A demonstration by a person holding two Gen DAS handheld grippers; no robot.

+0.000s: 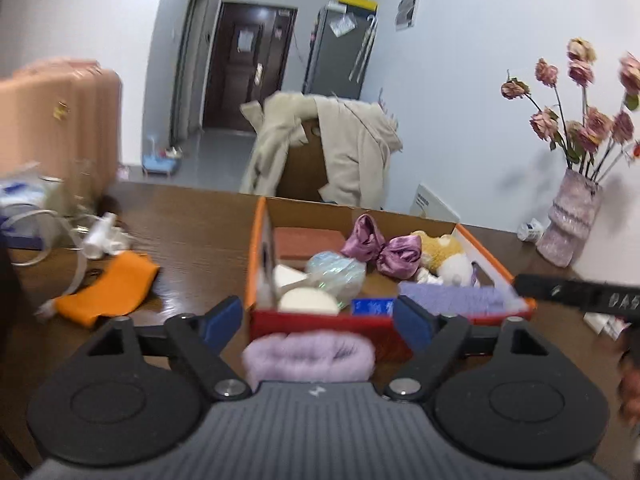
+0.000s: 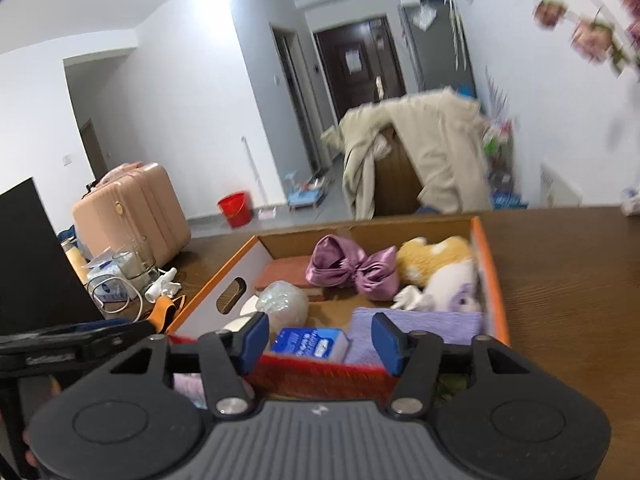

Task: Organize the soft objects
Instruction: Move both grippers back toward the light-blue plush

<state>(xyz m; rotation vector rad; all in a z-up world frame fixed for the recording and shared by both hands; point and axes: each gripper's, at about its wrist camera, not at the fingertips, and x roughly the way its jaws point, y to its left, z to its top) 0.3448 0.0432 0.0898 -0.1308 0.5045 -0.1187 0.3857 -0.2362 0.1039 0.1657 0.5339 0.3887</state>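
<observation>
Before the cardboard box point(image 1: 492, 276), a fluffy lilac headband point(image 1: 308, 356) curls.

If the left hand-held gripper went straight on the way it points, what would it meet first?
Probably the fluffy lilac fabric roll, lying between the open fingers of the left hand-held gripper without touching them. Just behind it stands the red front wall of the orange cardboard box. Depth is uncertain.

Bow point(image 1: 382, 250) in box point(image 1: 320, 322), on table point(image 1: 192, 220)
</observation>
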